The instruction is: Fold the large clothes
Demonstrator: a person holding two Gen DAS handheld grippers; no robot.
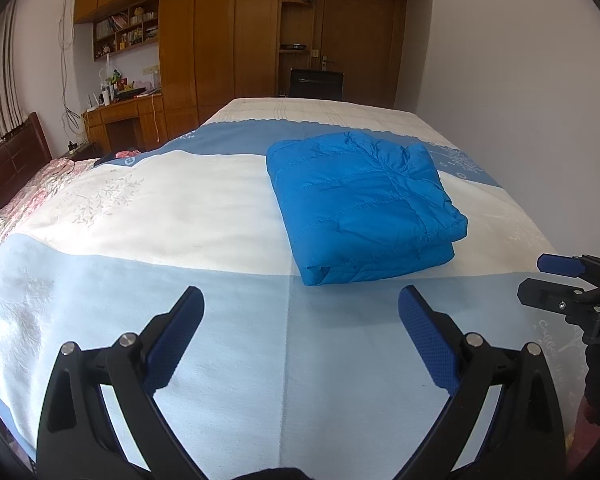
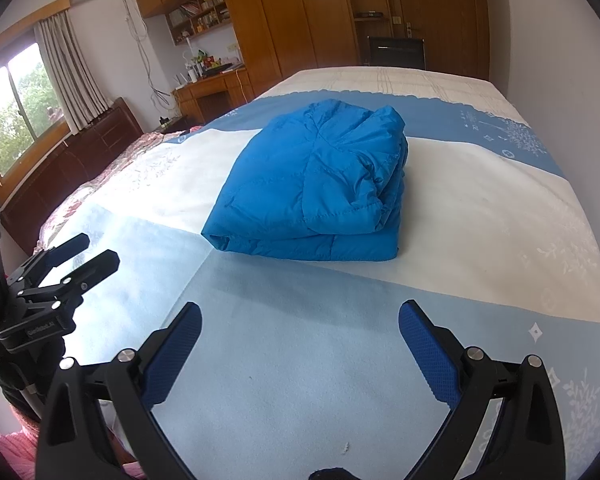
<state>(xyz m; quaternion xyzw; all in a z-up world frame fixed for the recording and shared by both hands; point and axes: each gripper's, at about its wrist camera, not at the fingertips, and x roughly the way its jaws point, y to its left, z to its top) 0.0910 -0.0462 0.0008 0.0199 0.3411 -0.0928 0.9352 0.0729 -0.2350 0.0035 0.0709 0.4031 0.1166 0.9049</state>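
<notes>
A blue quilted jacket lies folded into a thick rectangle on the bed, ahead and a little right in the left wrist view. It also shows in the right wrist view, straight ahead on the white band of the bedspread. My left gripper is open and empty, hovering over the light blue bedspread short of the jacket. My right gripper is open and empty, also short of the jacket. The right gripper shows at the right edge of the left wrist view; the left one shows at the left of the right wrist view.
A pink floral quilt lies along the bed's left side by a dark wooden headboard. A desk and wooden wardrobes stand beyond the bed. A dark chair stands at the far end. A wall runs along the right.
</notes>
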